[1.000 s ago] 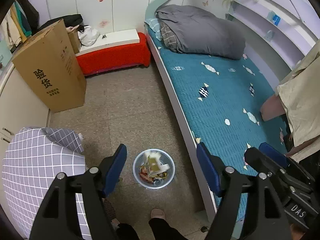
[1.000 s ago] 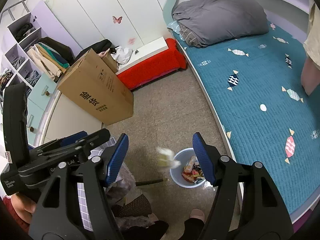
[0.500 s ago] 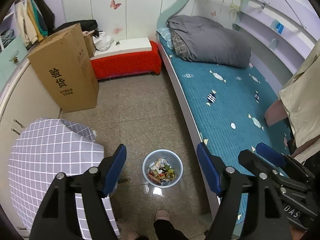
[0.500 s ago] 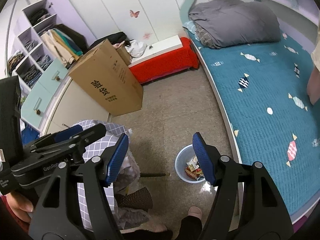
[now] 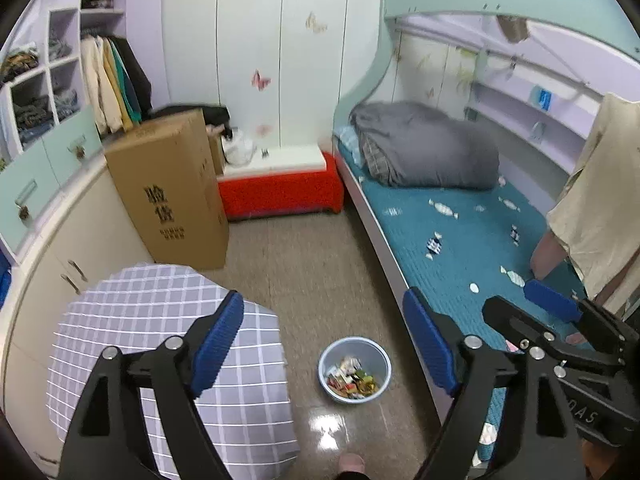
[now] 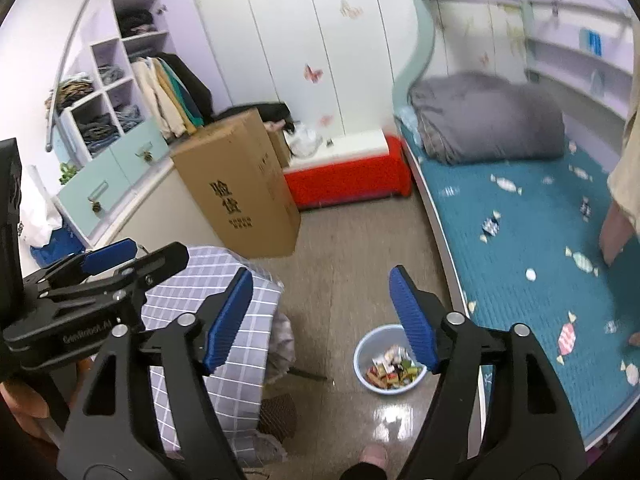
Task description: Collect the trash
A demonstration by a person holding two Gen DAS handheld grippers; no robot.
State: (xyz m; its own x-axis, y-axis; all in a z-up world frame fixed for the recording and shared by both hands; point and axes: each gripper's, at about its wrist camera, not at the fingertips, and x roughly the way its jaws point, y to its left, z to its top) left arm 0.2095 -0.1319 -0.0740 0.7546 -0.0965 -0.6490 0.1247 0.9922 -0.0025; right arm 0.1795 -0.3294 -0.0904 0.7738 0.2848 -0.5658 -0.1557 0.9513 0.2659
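Observation:
A light blue trash bin (image 5: 355, 367) stands on the floor beside the bed, holding several colourful wrappers (image 5: 352, 376). It also shows in the right wrist view (image 6: 390, 365). My left gripper (image 5: 324, 342) is open and empty, held high above the floor, left of the bin. My right gripper (image 6: 322, 316) is open and empty, also high above the bin. Each gripper shows in the other's view: the right one (image 5: 560, 332) and the left one (image 6: 92, 284).
A round table with a checked grey cloth (image 5: 160, 352) stands left of the bin. A tall cardboard box (image 5: 172, 192) and a red bench (image 5: 280, 192) stand at the back. A bed with a teal cover (image 5: 472, 248) and grey duvet (image 5: 424, 148) runs along the right.
Both grippers have risen well above the bin and tilted up toward the room. The piece of trash that was falling from the right gripper now lies in the bin.

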